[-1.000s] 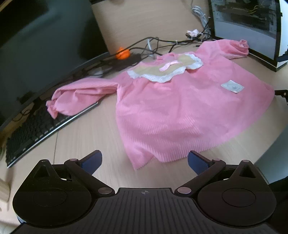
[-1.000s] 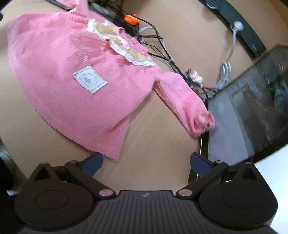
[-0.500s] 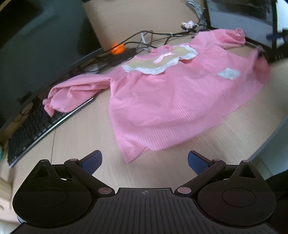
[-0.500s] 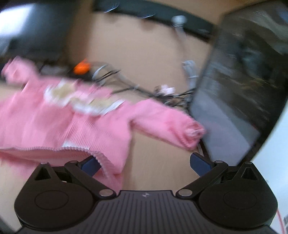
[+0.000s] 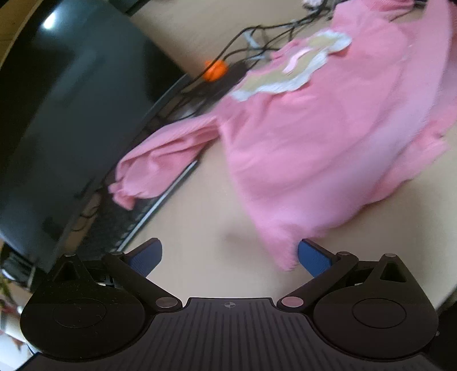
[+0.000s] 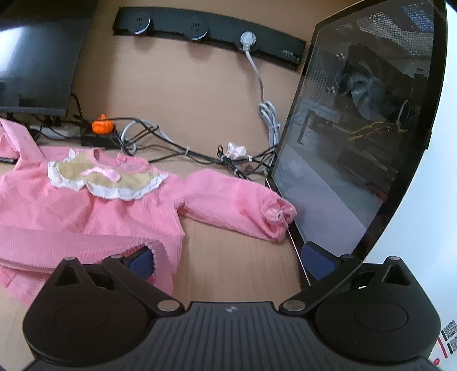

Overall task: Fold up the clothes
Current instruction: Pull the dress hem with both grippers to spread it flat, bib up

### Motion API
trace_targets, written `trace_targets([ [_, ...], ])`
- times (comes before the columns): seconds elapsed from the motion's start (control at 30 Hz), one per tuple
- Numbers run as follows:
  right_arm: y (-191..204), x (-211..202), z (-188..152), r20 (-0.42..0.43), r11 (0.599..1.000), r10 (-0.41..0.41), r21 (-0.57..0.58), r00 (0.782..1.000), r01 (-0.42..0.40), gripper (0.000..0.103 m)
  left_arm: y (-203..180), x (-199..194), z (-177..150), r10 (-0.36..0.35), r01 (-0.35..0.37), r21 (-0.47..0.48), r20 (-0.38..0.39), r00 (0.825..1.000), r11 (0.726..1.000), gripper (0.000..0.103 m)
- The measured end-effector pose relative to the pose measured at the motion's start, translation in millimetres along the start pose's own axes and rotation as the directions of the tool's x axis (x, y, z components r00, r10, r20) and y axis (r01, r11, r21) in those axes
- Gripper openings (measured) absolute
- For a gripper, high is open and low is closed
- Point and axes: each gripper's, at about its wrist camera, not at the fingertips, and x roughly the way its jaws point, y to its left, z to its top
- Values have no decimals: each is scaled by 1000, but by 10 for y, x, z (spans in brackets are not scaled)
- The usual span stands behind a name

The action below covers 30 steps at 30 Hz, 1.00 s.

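Right wrist view: right gripper (image 6: 228, 256) spread wide, folded hem of pink ribbed dress (image 6: 85, 217) draped over one finger (left gripper (image 5: 230, 254) also spread).

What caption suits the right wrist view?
Open right gripper at the pink dress, its hem folded up, beside a computer case.

Soft daylight is seen throughout. The left view is smeared by motion blur; a glare spot lies on the monitor (image 5: 51, 20). Edges are bent by fisheye distortion.
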Motion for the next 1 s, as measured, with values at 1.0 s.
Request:
trace_targets([
  [1.0, -44, -79, 99, 61, 999, -47, 6, 997, 47, 103, -433, -11, 322, 262, -273, 39, 174, 949, 961, 103],
])
